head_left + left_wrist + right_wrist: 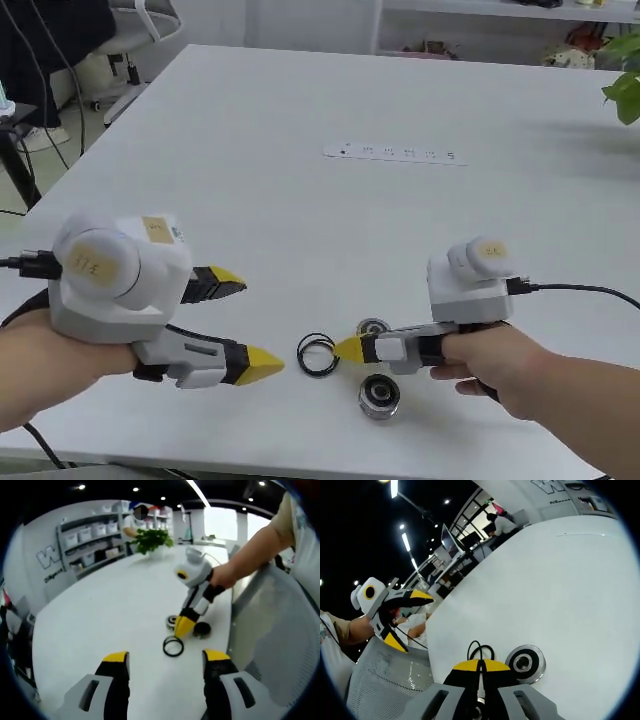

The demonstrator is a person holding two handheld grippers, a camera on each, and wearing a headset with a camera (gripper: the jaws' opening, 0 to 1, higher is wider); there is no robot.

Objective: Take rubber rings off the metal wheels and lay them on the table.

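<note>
Near the white table's (300, 200) front edge, thin black rubber rings (317, 355) lie loose, just beside two small round metal wheels (379, 395). The right gripper (350, 348) has its jaws pressed together at the rings; whether it nips one I cannot tell. The left gripper (245, 322) hangs wide open, empty. The rings look light, soft and stretchy, best pinched across the band; the wheels, smooth and heavier, probably slide.

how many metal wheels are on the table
2. One round silver metal wheel lies near the white table's front edge; the second wheel sits just beyond it, partly behind the right hand-held gripper.
</note>
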